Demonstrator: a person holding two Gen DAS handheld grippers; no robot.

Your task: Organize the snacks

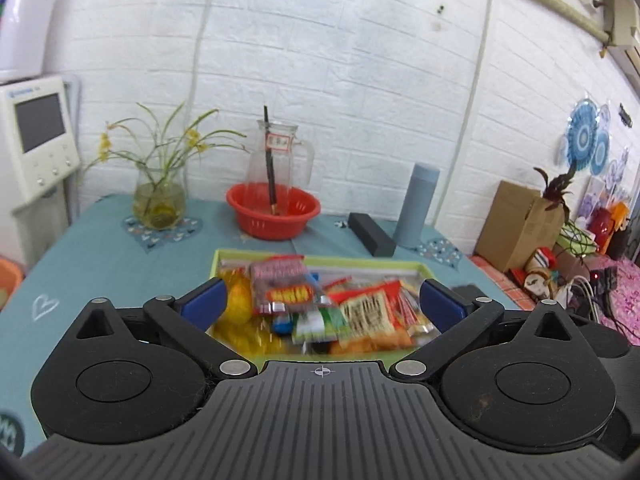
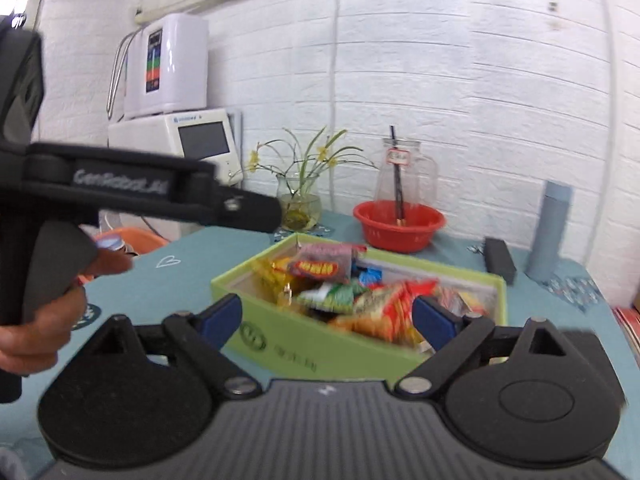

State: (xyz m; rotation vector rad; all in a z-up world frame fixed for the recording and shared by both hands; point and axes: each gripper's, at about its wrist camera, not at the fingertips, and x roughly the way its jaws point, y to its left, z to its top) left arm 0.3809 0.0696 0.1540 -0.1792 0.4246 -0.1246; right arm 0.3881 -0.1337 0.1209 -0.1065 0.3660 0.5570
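Tablecloth (image 1: 100, 264) bare left of green box (image 2: 320, 344) | left gripper (image 1: 322, 300) released | right gripper (image 2: 328, 316) released

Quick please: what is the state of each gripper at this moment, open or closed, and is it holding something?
Left gripper: open wide, holding nothing; the snack box lies beyond it.
Right gripper: open, holding nothing.
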